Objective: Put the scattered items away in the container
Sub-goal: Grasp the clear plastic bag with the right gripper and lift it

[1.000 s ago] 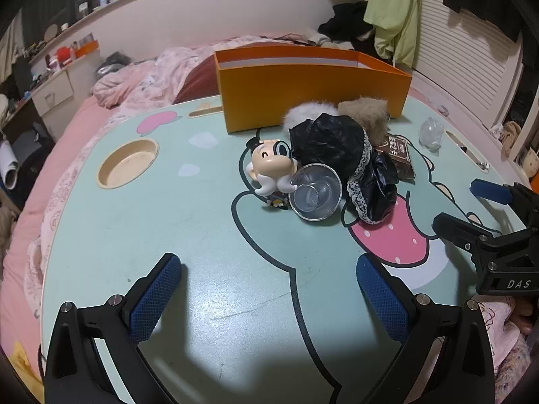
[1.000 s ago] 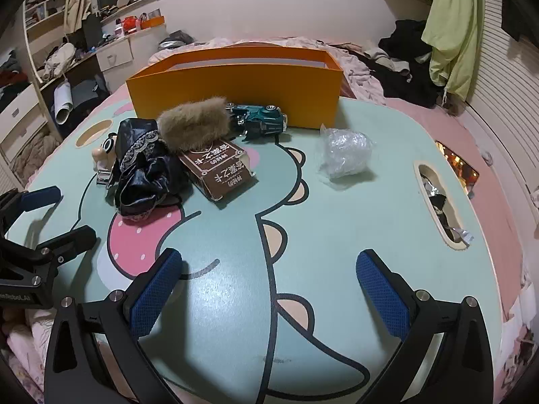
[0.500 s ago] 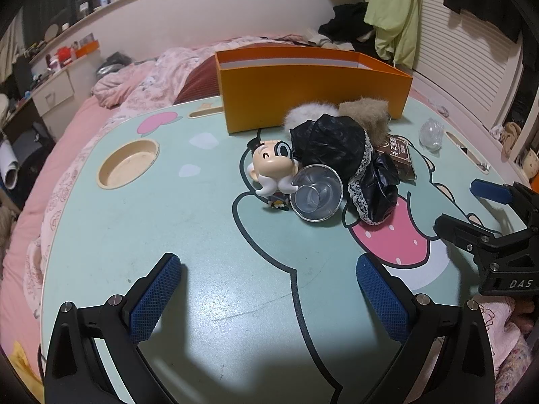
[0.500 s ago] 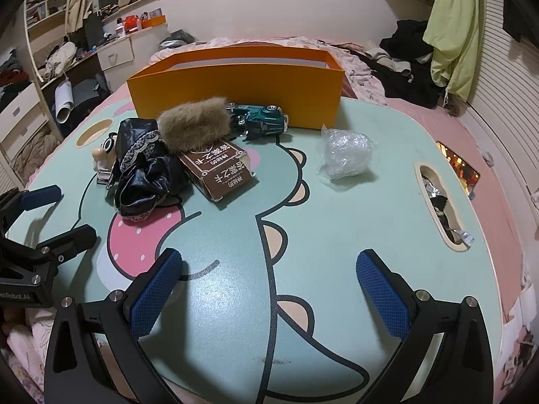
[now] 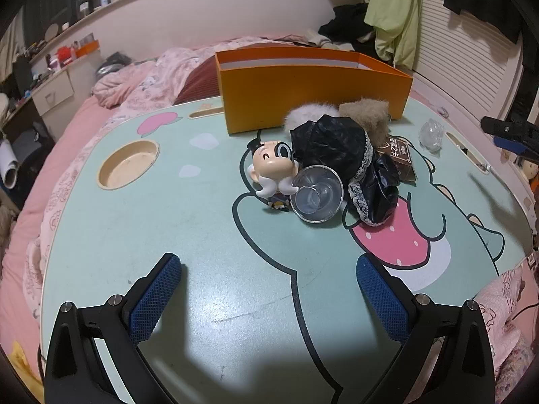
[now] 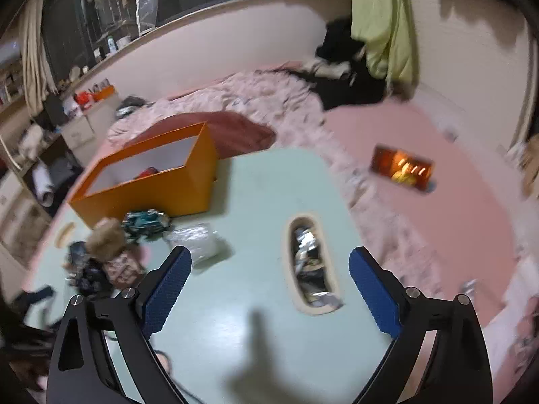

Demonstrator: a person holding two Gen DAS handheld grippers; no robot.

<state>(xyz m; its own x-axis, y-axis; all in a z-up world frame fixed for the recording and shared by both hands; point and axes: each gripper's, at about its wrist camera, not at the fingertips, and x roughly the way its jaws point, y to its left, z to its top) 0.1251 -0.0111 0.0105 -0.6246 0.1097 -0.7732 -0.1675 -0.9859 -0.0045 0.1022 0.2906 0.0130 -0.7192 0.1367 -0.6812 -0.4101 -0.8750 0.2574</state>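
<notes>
Hovering low over the mint-green bench (image 5: 141,235), the left hand-held gripper (image 5: 267,299) has its blue pads spread wide and holds nothing. Ahead of it, from left to right, stand a big-headed figurine (image 5: 271,171), a clear glass (image 5: 316,194) lying on its side against it, a black lace-trimmed cloth (image 5: 340,148), a tan fur piece (image 5: 365,111), a brown packet (image 5: 401,155) and a crumpled clear wrapper (image 5: 431,133). The orange box (image 5: 313,97) sits behind them at the far edge, open-topped, with something red inside visible in the right wrist view. The right hand-held gripper (image 6: 269,289), likewise wide open and empty, is raised above the bench's right end; its view is blurred, with a teal toy car (image 6: 145,220) just in front of the box.
</notes>
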